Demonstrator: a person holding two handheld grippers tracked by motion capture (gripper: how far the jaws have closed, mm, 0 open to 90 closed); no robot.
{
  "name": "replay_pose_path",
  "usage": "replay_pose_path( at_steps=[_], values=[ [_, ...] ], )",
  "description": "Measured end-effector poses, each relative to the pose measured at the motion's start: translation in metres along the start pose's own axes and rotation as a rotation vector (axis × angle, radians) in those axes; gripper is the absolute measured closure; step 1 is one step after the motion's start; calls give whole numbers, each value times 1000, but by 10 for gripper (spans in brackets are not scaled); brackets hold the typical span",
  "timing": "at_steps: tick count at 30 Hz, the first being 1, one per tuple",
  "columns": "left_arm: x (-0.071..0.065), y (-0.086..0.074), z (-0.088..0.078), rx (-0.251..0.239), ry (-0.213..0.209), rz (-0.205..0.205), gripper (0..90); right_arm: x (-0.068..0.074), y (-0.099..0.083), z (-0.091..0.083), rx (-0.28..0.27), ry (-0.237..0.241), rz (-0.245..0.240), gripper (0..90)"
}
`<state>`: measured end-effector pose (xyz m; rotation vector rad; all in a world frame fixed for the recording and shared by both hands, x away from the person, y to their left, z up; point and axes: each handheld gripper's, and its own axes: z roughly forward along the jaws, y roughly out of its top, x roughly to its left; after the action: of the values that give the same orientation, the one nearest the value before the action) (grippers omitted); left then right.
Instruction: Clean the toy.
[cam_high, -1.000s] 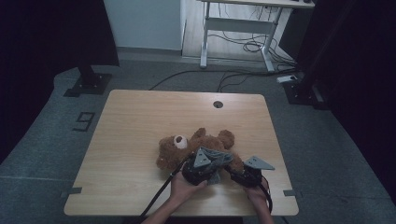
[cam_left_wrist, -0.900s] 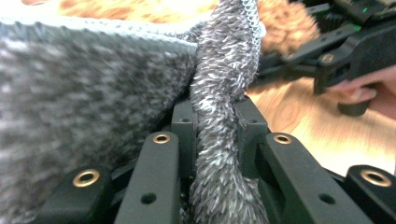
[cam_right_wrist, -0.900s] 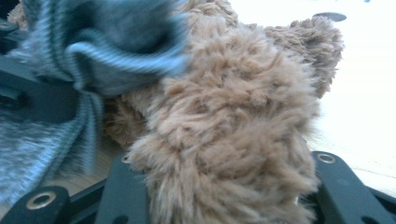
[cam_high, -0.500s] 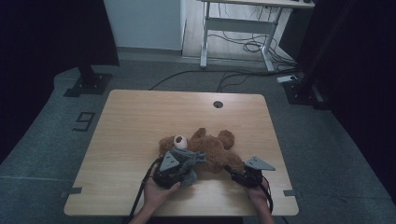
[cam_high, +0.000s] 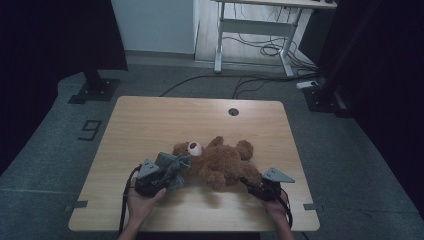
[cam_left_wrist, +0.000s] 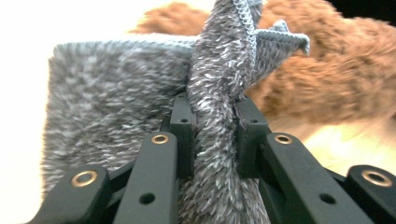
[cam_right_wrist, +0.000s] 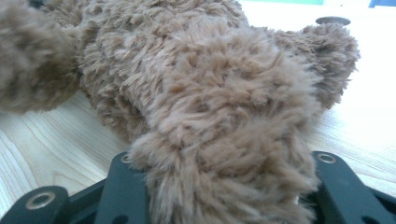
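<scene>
Grey carpet and trailing cables surround a pale wooden worktop (cam_high: 150, 120). On its near half a brown bear (cam_high: 225, 162) lies on its back, head toward the left. At that head, the left tongs (cam_high: 167, 175) pinch a fold of grey cloth (cam_left_wrist: 140, 93) between their black jaws, the cloth touching the bear. The right tongs (cam_high: 250, 184) grip one of the bear's furry legs (cam_right_wrist: 224, 140) near the worktop's front edge.

L gripper (cam_left_wrist: 212, 126) jaws clamped on bunched grey fuzzy cloth (cam_left_wrist: 116, 93), fold rising between the 2 pads. Brown teddy bear (cam_left_wrist: 322, 70) behind, blurred, touching cloth's top corner. Pale table (cam_left_wrist: 345, 144) at right.
</scene>
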<state>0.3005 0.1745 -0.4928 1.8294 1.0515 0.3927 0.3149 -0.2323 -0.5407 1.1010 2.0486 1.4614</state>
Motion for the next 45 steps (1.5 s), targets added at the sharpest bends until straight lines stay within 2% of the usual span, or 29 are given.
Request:
replay_pose_path(
  at_steps=[3, 5, 6, 7, 9, 10, 11, 13, 14, 15, 16, 17, 19, 20, 21, 22, 23, 24, 25, 28, 31, 35, 36, 39, 41, 42, 45],
  values=[
    [6, 0, -6, -16, 17, -22, 731, 0, 0, 0, 0, 0, 1, 530],
    [8, 4, -12, -42, 13, -35, 730, 0, 0, 0, -3, 0, 4, 530],
    [6, 11, -14, -59, 7, -28, 731, 0, 0, 0, -10, 3, 3, 531],
    [6, 11, -14, -59, 7, -28, 730, 0, 0, 0, -10, 3, 3, 531],
    [0, 23, -12, -65, -1, 0, 730, 0, 0, 1, -11, 3, 1, 531],
    [-8, 35, -7, -68, -9, 27, 730, 0, 1, 0, -11, 3, -2, 531],
    [-8, 35, -7, -68, -9, 27, 730, 0, 1, 0, -11, 3, -2, 531],
    [-14, 47, 0, -72, -20, 49, 730, -1, 1, 0, -10, 2, -8, 530],
    [-19, 59, 9, -77, -32, 58, 730, -1, 0, 0, -11, 2, -6, 530],
    [-19, 59, 9, -77, -32, 58, 730, -1, 0, 1, -11, 2, -3, 529],
    [-26, 73, 22, -67, -45, 79, 730, -1, 1, 1, -11, 1, -2, 529],
    [-26, 73, 22, -67, -45, 79, 730, 0, 1, 1, -10, 1, -2, 529],
    [-35, 80, 36, -46, -44, 102, 730, -1, 1, 1, -9, 2, -2, 529],
    [-42, 84, 50, -21, -41, 127, 729, -1, 1, 1, -8, 3, -4, 528],
    [-42, 84, 50, -21, -41, 127, 728, -1, 1, 1, -8, 3, -4, 528],
    [-44, 85, 62, 13, -34, 130, 727, -1, 1, 1, -8, 4, -4, 528],
    [-44, 85, 62, 13, -34, 130, 727, -1, 1, 1, -8, 4, -4, 528],
    [-39, 83, 70, 40, -37, 110, 726, -1, 1, 1, -7, 4, -6, 529],
    [-39, 83, 70, 40, -37, 110, 727, -1, 1, 1, -7, 4, -6, 529],
    [-29, 79, 69, 33, -59, 68, 730, 0, 1, 1, -4, -1, -18, 529],
    [-27, 79, 65, 32, -58, 70, 732, 0, 1, 2, -5, 1, -17, 528],
    [-21, 78, 58, 22, -26, 71, 731, 0, 1, 1, -1, 0, -17, 528],
    [-14, 78, 53, 22, -4, 64, 730, 0, 0, 1, -1, 1, -16, 529],
    [-6, 75, 49, 25, 14, 53, 729, 0, 0, 1, 2, 2, -15, 529],
    [3, 71, 46, 33, 35, 30, 729, 0, 0, 2, 3, 2, -15, 529],
    [14, 64, 45, 42, 44, 4, 729, 0, 0, 2, 4, 3, -15, 529],
    [22, 58, 44, 48, 45, -20, 730, 0, -1, 2, 4, 3, -16, 529]
  ],
)
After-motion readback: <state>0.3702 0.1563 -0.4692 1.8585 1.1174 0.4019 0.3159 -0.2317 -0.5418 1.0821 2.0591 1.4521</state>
